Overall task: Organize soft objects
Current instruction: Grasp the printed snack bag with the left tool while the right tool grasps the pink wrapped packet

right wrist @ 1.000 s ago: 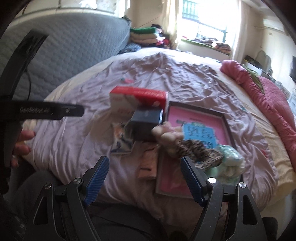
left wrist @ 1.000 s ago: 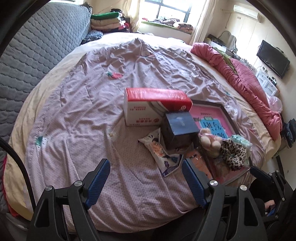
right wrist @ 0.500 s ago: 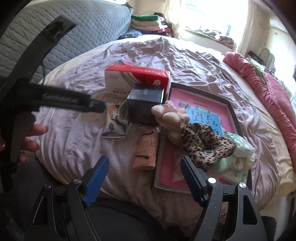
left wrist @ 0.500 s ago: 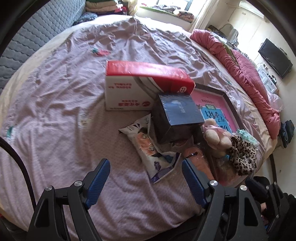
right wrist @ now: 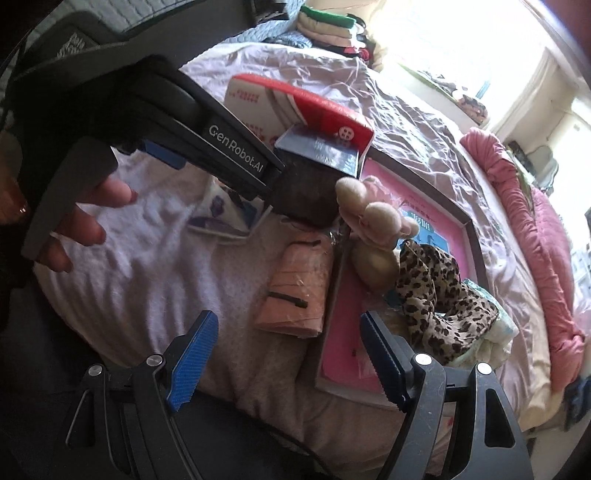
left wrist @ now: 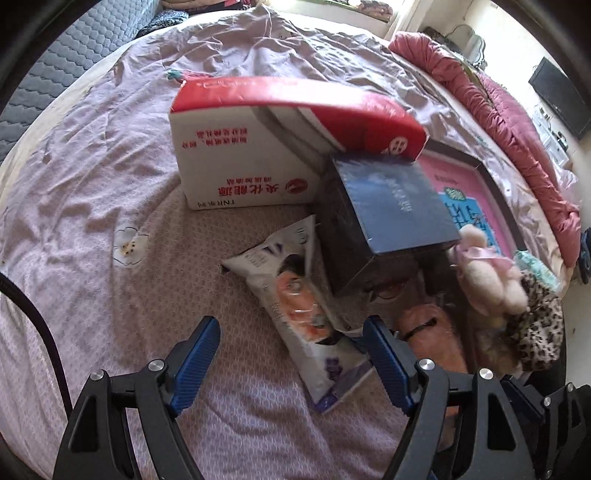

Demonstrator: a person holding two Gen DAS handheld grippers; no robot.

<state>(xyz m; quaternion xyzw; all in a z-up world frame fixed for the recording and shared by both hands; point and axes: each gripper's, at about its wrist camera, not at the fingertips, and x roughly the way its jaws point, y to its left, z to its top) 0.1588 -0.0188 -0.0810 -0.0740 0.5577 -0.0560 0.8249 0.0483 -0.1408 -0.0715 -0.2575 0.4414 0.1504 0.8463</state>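
On the lilac bedsheet lie a white printed soft packet (left wrist: 295,306), an orange folded pack (right wrist: 297,291), a cream plush toy (right wrist: 373,225), a leopard-print cloth (right wrist: 439,306) and a pale green bundle (right wrist: 498,332). The plush, cloth and bundle rest on a pink tray (right wrist: 343,369). My left gripper (left wrist: 291,354) is open, its fingers on either side of the white packet's near end. My right gripper (right wrist: 288,350) is open, just short of the orange pack. The left gripper's body (right wrist: 221,147) crosses the right wrist view.
A red and white carton (left wrist: 251,155) and a dark blue box (left wrist: 388,206) stand behind the packet. A rolled pink quilt (left wrist: 509,122) runs along the bed's right side. A grey padded headboard (left wrist: 55,66) is at the left. Folded clothes (right wrist: 325,26) are stacked far back.
Both grippers have moved forward and down toward the pile. The left one now straddles the white packet; the right one has closed in on the orange pack. Both stay open.
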